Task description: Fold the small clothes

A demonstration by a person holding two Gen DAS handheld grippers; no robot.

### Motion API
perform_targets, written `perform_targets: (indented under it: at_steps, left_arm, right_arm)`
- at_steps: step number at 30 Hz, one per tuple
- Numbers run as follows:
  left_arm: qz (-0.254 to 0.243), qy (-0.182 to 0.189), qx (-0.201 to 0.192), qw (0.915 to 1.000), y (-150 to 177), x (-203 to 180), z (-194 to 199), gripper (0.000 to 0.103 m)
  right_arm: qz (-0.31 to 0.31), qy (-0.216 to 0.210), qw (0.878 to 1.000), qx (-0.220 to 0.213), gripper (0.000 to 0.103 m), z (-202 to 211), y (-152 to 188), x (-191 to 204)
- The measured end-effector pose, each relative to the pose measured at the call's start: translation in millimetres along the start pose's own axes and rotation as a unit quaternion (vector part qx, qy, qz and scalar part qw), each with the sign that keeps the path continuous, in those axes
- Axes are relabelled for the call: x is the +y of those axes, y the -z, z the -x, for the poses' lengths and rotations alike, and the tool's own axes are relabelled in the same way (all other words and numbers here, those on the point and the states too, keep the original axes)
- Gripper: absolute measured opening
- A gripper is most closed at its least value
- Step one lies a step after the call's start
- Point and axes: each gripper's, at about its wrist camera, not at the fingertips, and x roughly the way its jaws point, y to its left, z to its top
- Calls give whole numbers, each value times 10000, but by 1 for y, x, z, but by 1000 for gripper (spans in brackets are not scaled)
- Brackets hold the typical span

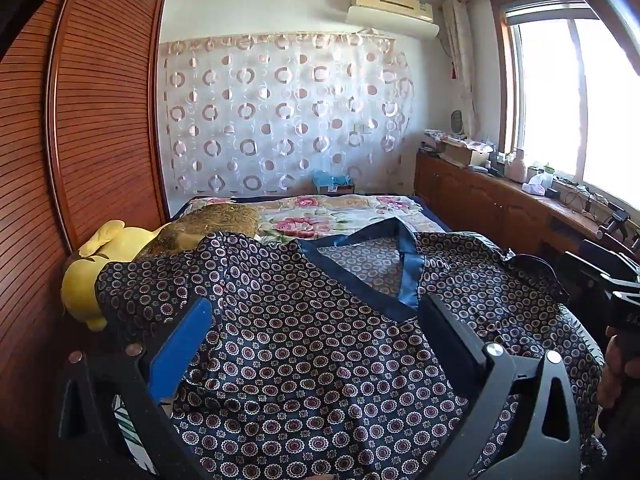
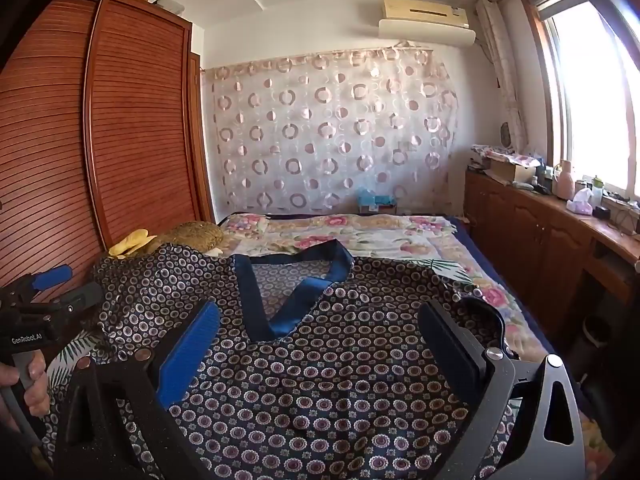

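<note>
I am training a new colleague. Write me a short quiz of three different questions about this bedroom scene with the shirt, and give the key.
1. True or false: the left gripper is clamped on the patterned shirt.
2. Multiple choice: what colour is the trim of the shirt's V-neck? A) red B) blue C) white
3. Fill in: beyond the shirt's far left sleeve lies a ____ plush toy.

Key
1. False. Its fingers stand wide apart above the cloth; the right gripper is open too.
2. B
3. yellow
</note>
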Motion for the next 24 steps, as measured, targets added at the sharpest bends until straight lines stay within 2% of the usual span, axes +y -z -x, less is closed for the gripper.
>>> perform_targets:
  at_steps: [24]
  left_arm:
    - [-24, 1, -29, 10000, -1, -1, 3, 103]
  right_arm:
    - [-4, 3, 10000, 23, 100, 1, 0, 0]
